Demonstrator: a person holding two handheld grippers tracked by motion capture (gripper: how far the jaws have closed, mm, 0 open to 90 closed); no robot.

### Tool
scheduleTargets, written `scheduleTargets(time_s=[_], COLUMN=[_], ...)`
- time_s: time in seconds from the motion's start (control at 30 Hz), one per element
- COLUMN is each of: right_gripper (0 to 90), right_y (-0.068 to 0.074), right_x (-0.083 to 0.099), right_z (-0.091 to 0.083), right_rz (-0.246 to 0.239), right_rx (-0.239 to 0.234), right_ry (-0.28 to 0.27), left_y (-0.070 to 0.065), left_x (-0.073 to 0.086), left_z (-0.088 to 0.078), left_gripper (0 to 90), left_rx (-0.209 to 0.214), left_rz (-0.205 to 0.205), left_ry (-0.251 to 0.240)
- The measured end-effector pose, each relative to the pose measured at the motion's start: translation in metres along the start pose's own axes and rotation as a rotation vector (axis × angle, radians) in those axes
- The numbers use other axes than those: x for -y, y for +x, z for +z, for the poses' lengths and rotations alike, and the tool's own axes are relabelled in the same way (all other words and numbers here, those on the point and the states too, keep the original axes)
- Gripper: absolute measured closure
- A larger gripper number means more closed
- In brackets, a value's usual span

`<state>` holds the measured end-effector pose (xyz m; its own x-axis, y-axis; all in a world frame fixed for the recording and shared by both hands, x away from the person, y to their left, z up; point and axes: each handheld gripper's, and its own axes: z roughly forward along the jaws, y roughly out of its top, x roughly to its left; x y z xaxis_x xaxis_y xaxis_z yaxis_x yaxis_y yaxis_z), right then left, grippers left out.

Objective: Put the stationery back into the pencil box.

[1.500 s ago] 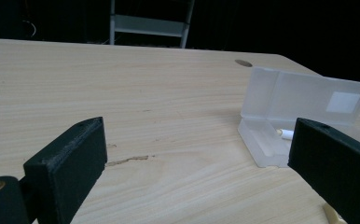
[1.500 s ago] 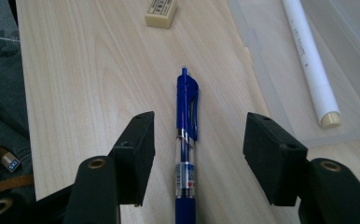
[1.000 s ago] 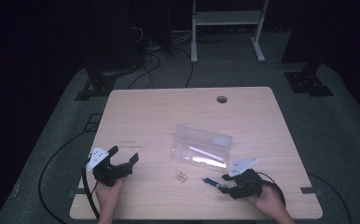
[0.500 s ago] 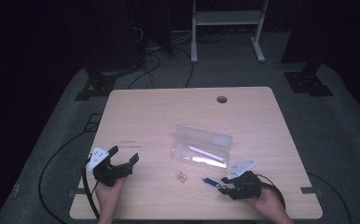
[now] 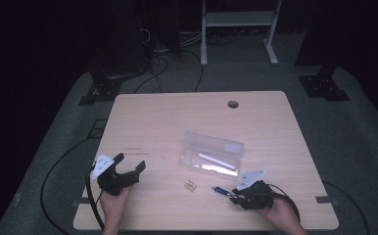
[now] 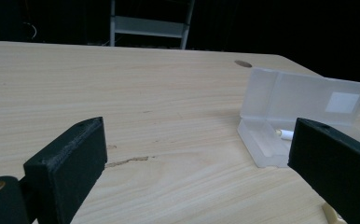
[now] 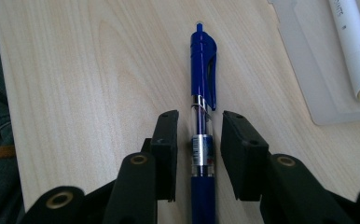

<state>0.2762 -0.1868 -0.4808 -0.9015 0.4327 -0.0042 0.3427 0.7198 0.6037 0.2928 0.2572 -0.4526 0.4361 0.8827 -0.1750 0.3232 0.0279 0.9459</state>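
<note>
A blue click pen (image 7: 202,70) lies on the wooden table (image 5: 167,122), near the front edge right of centre, where the high view also shows the pen (image 5: 221,190). My right gripper (image 7: 200,126) straddles its barrel. Its jaws have just been closing, and a thin gap remains on each side, so the pads are not pressing. In the high view the right gripper (image 5: 235,195) lies low on the table. My left gripper (image 5: 130,162) is held at the front left, wide open with nothing in it, and the left gripper (image 6: 197,140) faces a clear plastic case (image 6: 304,100).
The clear case (image 5: 211,155) stands open mid-table with a white pen (image 5: 217,161) in its tray. A small tan piece (image 5: 191,185) lies between the grippers. A cable hole (image 5: 233,104) sits near the far edge. A metal stand (image 5: 236,19) is beyond the table.
The right gripper's jaws look slightly narrower around the blue pen. Neither hand has shifted, and the pen and case lie where they were.
</note>
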Motion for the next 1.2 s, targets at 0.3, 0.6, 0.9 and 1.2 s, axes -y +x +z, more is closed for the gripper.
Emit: scheduleTargets(time_s=[0.3, 0.6, 0.9, 1.2], right_gripper=[78.0, 79.0, 79.1, 79.1], right_y=[0.0004, -0.0008, 0.0, -0.0006], right_x=[0.0004, 0.0004, -0.001, -0.0051], right_z=[-0.0004, -0.0005, -0.001, -0.0094], right_rz=[-0.002, 0.013, 0.003, 0.004], right_rx=[0.01, 0.005, 0.005, 0.005], right_ry=[-0.001, 0.0, -0.002, -0.046], left_y=[-0.0001, -0.001, 0.0005, -0.0004], left_x=[0.0001, 0.0002, 0.0001, 0.0002], left_z=[0.0, 0.0005, -0.0001, 0.0004], left_gripper=[3.4, 3.4, 3.4, 3.4], left_rx=[0.001, 0.0, 0.001, 0.001], left_rz=[-0.002, -0.002, -0.005, -0.001], left_ry=[-0.001, 0.0, -0.002, 0.001])
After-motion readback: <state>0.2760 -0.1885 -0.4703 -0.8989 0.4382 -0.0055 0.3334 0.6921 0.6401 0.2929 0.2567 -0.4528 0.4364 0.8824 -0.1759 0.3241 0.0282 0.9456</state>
